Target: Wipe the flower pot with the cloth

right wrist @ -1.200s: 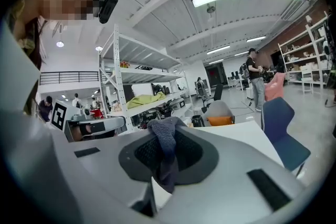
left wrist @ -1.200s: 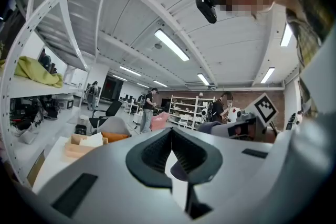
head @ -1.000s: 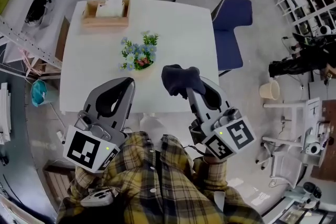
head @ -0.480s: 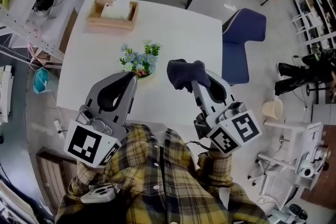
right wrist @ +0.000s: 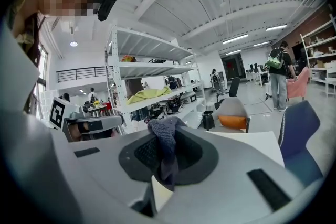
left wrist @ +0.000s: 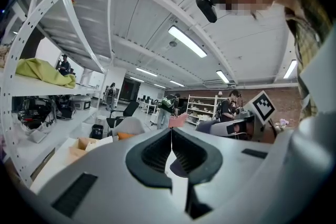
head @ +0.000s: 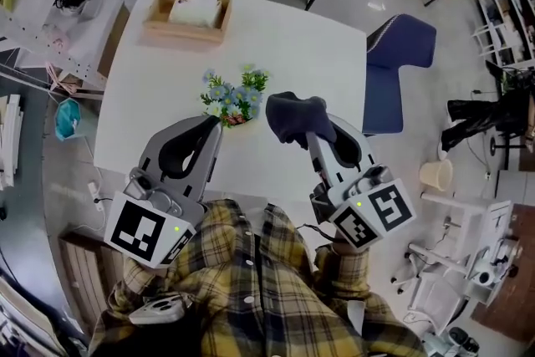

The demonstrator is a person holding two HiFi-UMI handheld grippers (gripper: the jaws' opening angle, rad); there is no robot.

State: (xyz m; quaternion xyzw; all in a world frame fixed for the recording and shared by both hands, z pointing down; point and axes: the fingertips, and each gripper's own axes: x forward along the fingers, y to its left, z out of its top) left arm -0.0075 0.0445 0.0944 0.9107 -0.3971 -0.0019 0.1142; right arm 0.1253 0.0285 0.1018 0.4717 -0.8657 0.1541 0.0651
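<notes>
Approach under way: right gripper (head: 311, 134), clamped on the cloth (head: 291, 114), hangs just right of the pot (head: 234, 118), seemingly clear of it; left gripper (head: 214, 123), shut and empty, flanks the pot's other side; next, cloth must meet pot

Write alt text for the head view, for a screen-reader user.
Top-down: the right gripper is shut on a dark cloth and the left gripper is shut and empty, both at the near edge of a white table. A small flower pot stands between them, a wooden tissue box at the far edge.
</notes>
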